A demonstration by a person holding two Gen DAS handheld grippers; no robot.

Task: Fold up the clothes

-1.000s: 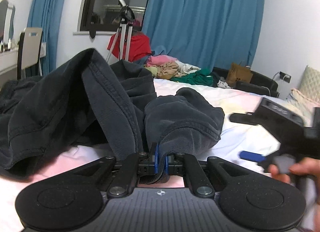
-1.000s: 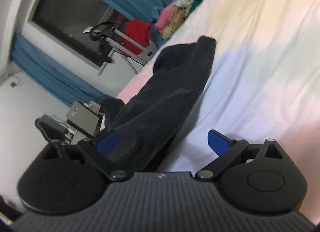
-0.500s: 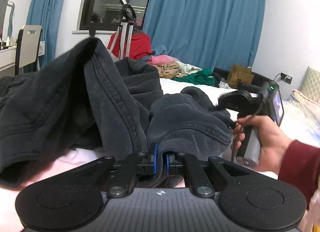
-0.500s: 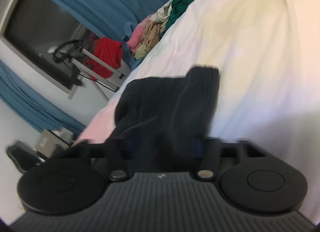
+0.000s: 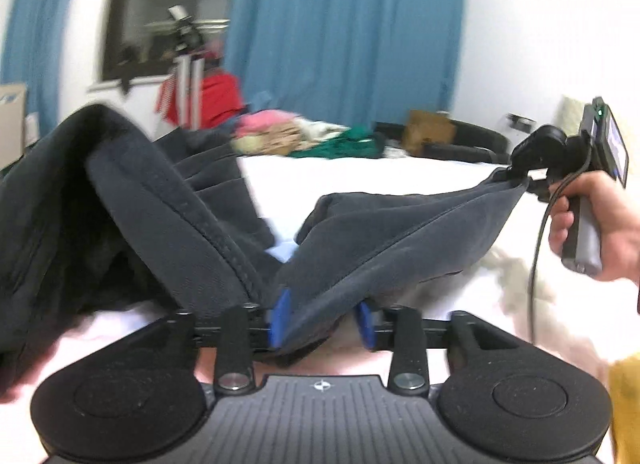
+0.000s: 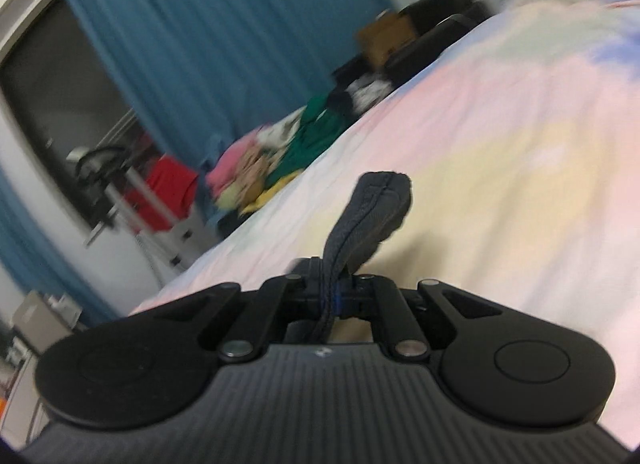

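Observation:
A dark grey corduroy garment [image 5: 168, 215] lies heaped on the bed at the left. One part of it is stretched to the right as a taut band [image 5: 400, 232]. My left gripper [image 5: 322, 322] has its blue pads apart, with the cloth running between them. My right gripper [image 6: 331, 298] is shut on a hem corner of the garment [image 6: 376, 207], which sticks up past the fingers. In the left wrist view the right gripper [image 5: 532, 171] holds that corner up at the far right.
The bed sheet [image 6: 500, 151] is pastel pink, yellow and blue. A pile of pink, tan and green clothes [image 5: 304, 135] lies at the bed's far edge. Behind stand a tripod [image 5: 188, 75], a red item, blue curtains [image 5: 344, 31] and a dark sofa with a brown bag [image 5: 430, 129].
My right gripper closed on the garment's hem and pulled it up and to the right, stretching the cloth. My left gripper's pads have moved apart from their tight pinch.

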